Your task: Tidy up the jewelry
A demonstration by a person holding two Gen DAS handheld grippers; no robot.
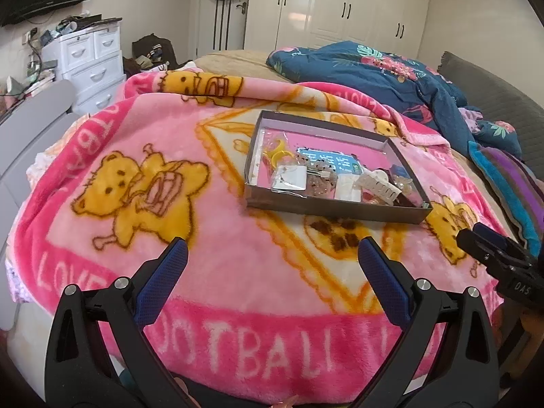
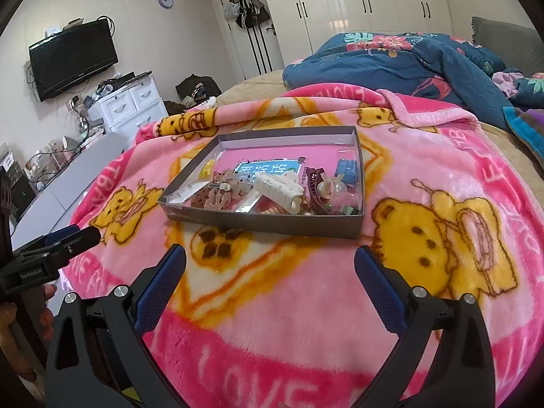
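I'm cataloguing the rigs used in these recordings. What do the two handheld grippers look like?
Both match: the left gripper and right gripper are black plastic clamp-style frames with silver pivot bolts, each carrying two fingers faced with textured blue pads. Small white lettering marks the side of each body. No cables show.

The pink fleece bear-print blanket (image 1: 210, 272) is showing white woven words: "LOVE" at its left border and "FOOTBALL", partly cut off, along its near band in the left wrist view; "LOVE" is reading again in the right wrist view. The black right gripper (image 1: 489, 255) is bearing "DAS". The black left gripper (image 2: 73, 238) is carrying a small label, possibly "WeRobot.AI". The blue card (image 2: 268, 170) inside the grey cardboard box (image 2: 272, 224) is displaying white Chinese characters, too blurred to read.
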